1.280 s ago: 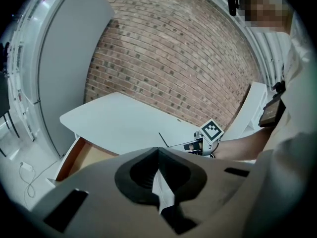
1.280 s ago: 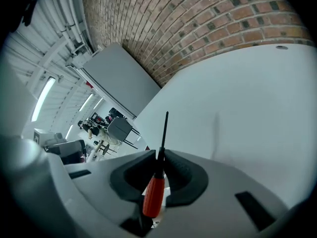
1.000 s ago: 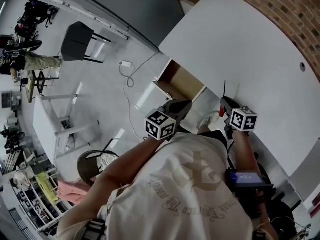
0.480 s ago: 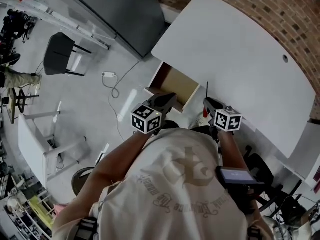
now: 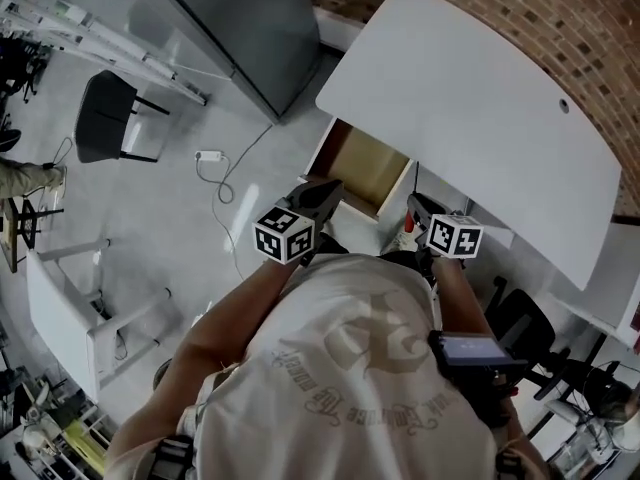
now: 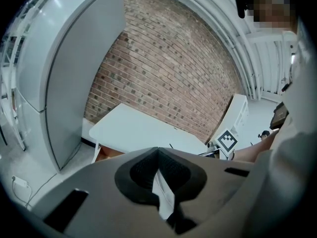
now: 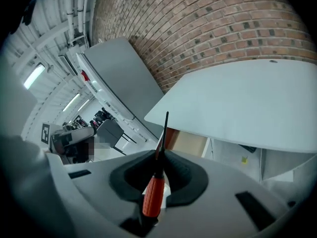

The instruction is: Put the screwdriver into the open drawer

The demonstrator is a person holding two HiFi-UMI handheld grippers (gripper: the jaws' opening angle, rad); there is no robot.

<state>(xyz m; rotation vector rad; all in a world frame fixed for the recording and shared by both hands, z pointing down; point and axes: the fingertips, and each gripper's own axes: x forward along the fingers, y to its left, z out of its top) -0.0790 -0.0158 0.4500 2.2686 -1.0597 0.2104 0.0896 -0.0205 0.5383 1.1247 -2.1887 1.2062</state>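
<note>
My right gripper [image 7: 161,152] is shut on the screwdriver [image 7: 153,195], whose orange-red handle lies between the pads and whose thin black shaft sticks out past the tips. In the head view the right gripper [image 5: 416,206] hangs just off the right front corner of the open drawer [image 5: 368,168], a wooden box pulled out from under the white desk [image 5: 470,108]. The drawer [image 7: 188,142] shows past the screwdriver's tip. My left gripper [image 5: 327,192] hovers at the drawer's left front corner. In its own view the left gripper [image 6: 158,150] has its tips touching with nothing held.
A tall grey cabinet [image 5: 240,28] stands left of the desk against the brick wall [image 5: 480,8]. A black chair [image 5: 105,118], a cable with a white adaptor [image 5: 210,156] and a white bench [image 5: 70,298] are on the floor at left. A dark office chair [image 5: 520,323] sits at right.
The person has shifted, and both grippers have moved left relative to the drawer. The right gripper with the screwdriver is now nearer the drawer's right corner, and the left is at its left corner.
</note>
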